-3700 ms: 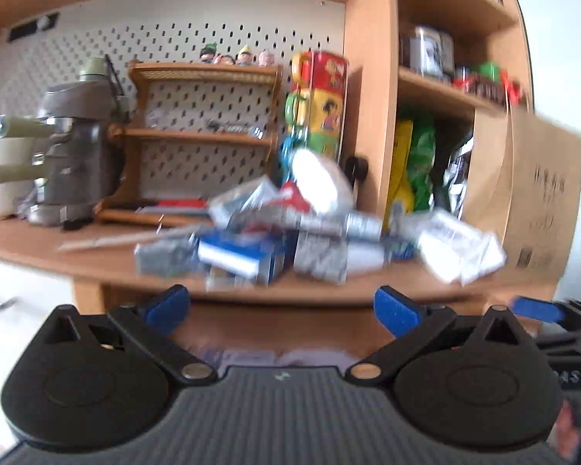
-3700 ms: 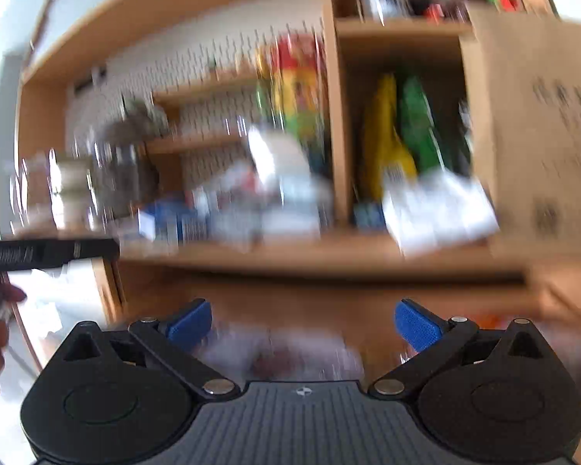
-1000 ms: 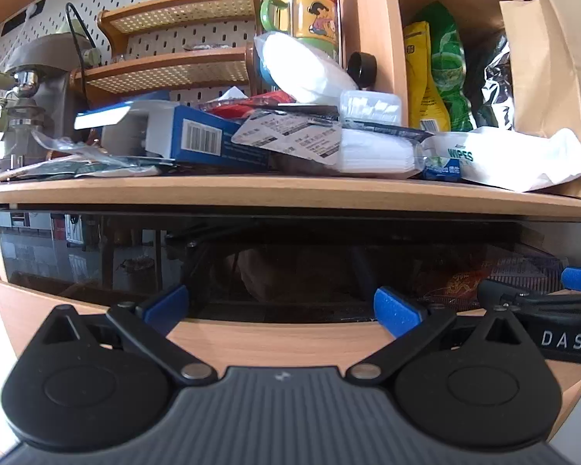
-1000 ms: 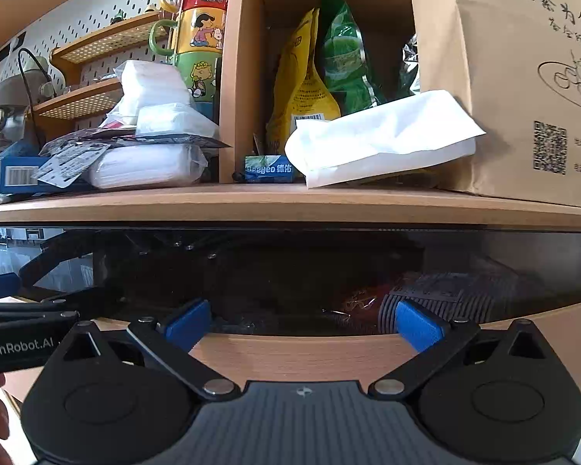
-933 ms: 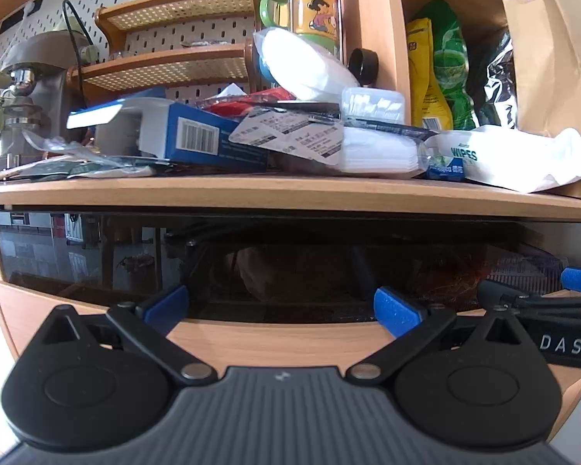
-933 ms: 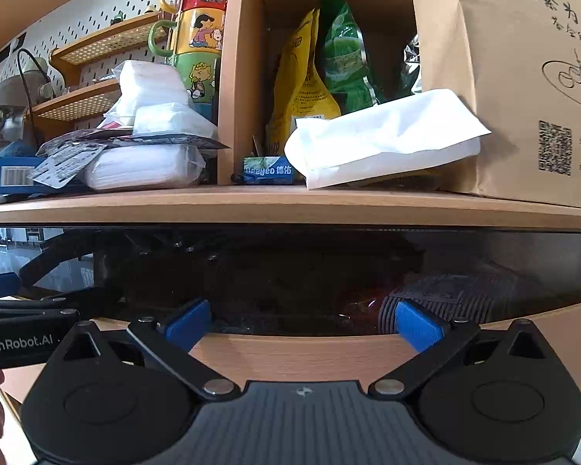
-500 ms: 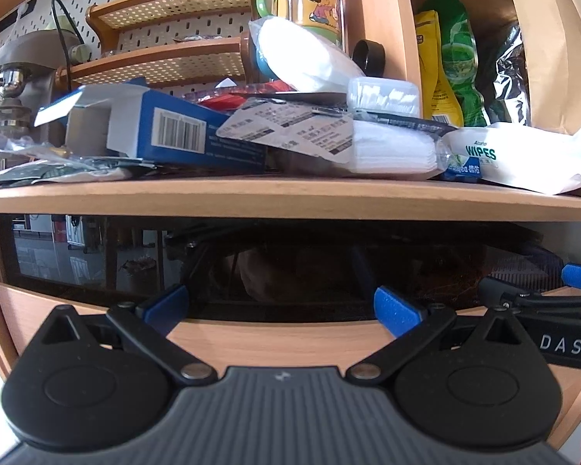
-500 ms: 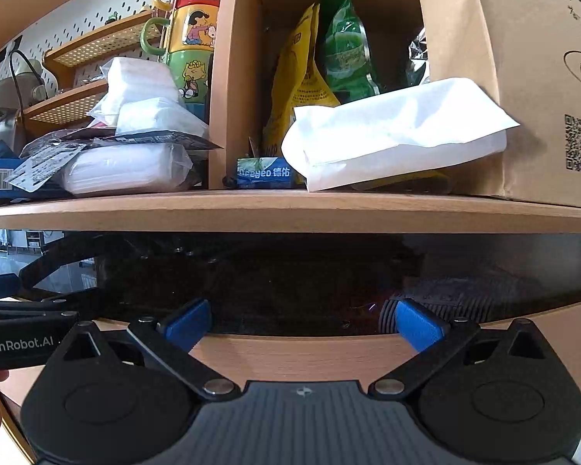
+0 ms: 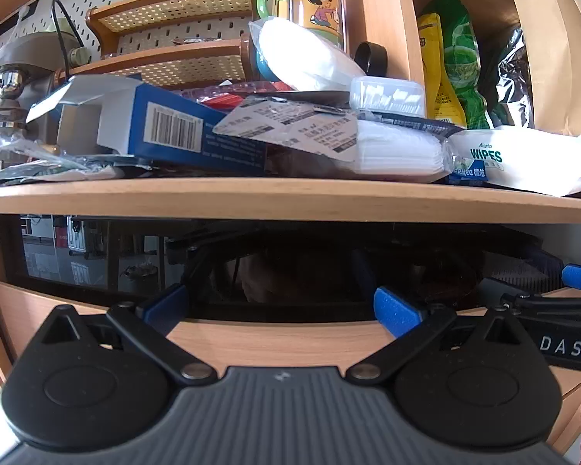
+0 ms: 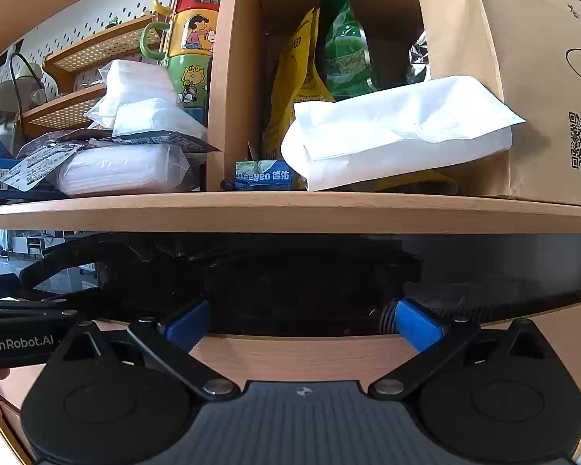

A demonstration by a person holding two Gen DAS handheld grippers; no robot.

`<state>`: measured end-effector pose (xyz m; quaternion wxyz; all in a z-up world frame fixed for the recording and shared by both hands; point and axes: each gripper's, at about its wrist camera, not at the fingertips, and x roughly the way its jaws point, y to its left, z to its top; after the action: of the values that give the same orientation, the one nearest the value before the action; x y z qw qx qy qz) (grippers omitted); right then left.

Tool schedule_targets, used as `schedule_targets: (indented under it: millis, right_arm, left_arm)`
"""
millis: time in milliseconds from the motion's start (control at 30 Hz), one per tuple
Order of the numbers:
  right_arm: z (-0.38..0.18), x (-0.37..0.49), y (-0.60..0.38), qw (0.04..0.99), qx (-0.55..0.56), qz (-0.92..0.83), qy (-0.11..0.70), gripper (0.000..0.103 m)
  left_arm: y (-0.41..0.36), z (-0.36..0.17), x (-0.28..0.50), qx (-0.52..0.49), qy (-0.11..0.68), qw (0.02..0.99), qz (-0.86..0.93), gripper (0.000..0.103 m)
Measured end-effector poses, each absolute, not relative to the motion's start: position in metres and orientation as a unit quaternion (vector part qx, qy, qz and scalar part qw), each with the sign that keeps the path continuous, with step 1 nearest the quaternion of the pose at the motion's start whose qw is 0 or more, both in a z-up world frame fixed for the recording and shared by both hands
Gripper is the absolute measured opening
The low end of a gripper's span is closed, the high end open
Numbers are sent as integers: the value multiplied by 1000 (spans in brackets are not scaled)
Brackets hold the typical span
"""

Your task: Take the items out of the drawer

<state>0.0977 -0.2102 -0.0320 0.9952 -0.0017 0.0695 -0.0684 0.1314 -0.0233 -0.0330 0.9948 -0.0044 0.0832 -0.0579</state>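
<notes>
Two tongs face one drawer front (image 9: 275, 335) from close in, level with its upper edge.

Drawer: wooden front directly under the table edge (image 9: 290, 197); long axis runs left to right across both views. Between table edge and drawer front lies a dark glossy band (image 10: 290, 271) showing reflections. Whether the drawer stands shut or slightly out cannot be told, nor what it holds.

Left tongs (image 9: 279, 306): spread wide, holding nothing, blue pads at the line where the dark band meets the drawer front.

Right tongs (image 10: 302, 321): likewise spread wide and empty, pads at the same line, further right along the drawer front.

Relation: the drawer lies straight ahead of both tongs, neither clearly nearer. The pair sit side by side along its length.

Above the drawer, on the table: blue box (image 9: 166, 128), wipes pack (image 9: 523, 159), white pouch (image 10: 399, 131), brown paper bag (image 10: 542, 77), stacked mugs (image 10: 189, 38). Whether these came from the drawer, one moment cannot settle.
</notes>
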Motion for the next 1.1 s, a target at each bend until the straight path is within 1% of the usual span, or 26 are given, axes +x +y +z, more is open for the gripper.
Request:
schedule_targets:
  millis: [133, 300, 433, 567, 733, 867, 967, 1100]
  right_arm:
    - [-32, 97, -210, 996, -3, -61, 70, 103]
    - [-18, 70, -202, 994, -12, -32, 107, 103]
    - [-6, 25, -194, 993, -16, -39, 111, 103]
    - [7, -21, -194, 994, 18, -57, 95, 103]
    - [21, -72, -201, 992, 52, -65, 91, 103]
    - [24, -109, -199, 992, 34, -94, 72, 103]
    - [22, -125, -197, 992, 24, -93, 84, 103]
    - [16, -140, -197, 992, 32, -79, 97, 103]
  left_arm:
    - [-23, -33, 132, -5, 83, 995, -58, 103]
    - [-19, -27, 124, -6, 90, 994, -58, 103]
    - [-4, -9, 85, -19, 79, 995, -60, 103]
    - [6, 8, 37, -3, 86, 995, -56, 103]
    - [14, 15, -16, -3, 87, 994, -65, 103]
    - [21, 21, -58, -4, 88, 993, -73, 103]
    - [26, 25, -90, -4, 89, 993, -79, 103]
    - [29, 15, -108, -11, 106, 992, -69, 103]
